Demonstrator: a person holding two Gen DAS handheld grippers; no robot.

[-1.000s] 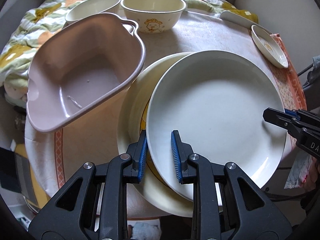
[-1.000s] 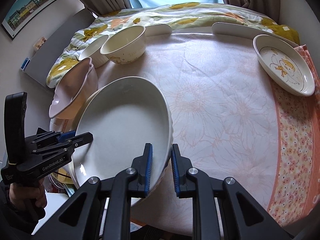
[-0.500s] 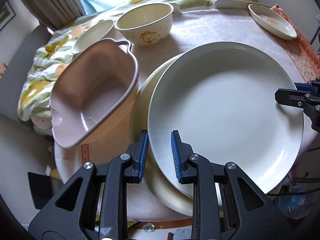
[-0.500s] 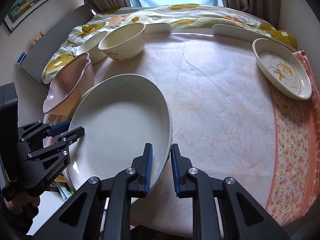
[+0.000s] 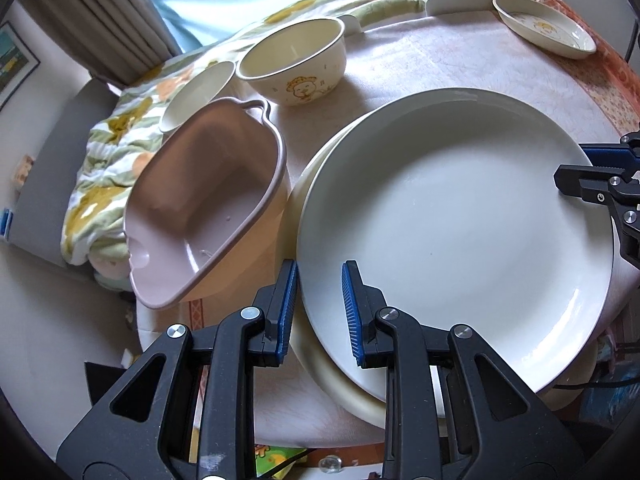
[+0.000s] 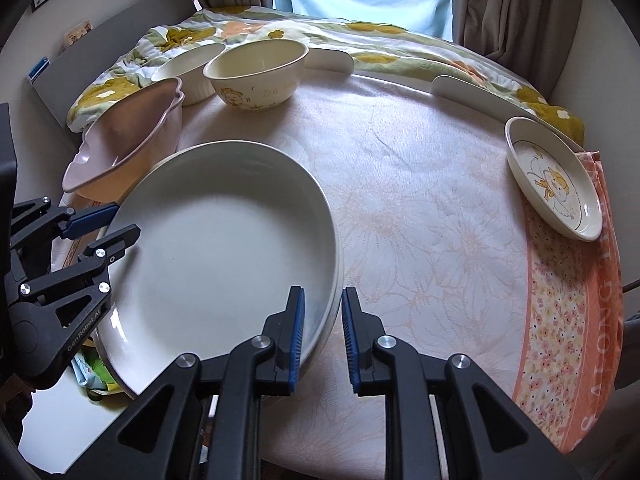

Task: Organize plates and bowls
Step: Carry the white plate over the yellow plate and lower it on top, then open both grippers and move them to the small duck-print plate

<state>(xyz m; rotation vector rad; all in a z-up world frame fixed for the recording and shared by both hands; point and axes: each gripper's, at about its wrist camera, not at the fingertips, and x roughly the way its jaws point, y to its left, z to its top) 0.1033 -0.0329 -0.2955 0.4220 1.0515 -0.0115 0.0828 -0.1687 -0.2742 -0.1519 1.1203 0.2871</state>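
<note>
Desk [image 6: 420, 208]: your round desk fills both views, under a pale flowered cloth with an orange patterned band at the right of the right wrist frame
White plate [image 5: 452, 236]: the biggest dish; it sits centre-right in your left wrist view and lower left in your right wrist view, over a cream plate [image 5: 340, 384] whose rim shows beneath it at the lower left
Pink basin [image 5: 208, 208]: tilted, left of the white plate in your left wrist view, its rim just beside the cream plate
Cartoon bowl [image 6: 256, 74]: upright at the upper centre-left of your right wrist view, with a small white bowl [image 6: 190, 68] just beside it on the left
Small printed plate [image 6: 554, 178]: at the right edge, well apart from the stack
Left tongs [image 5: 318, 312]: your left tongs are clamped on the white plate's near-left rim
Right tongs [image 6: 322, 334]: your right tongs pinch the same plate's opposite rim, one blue pad inside, one outside
</note>
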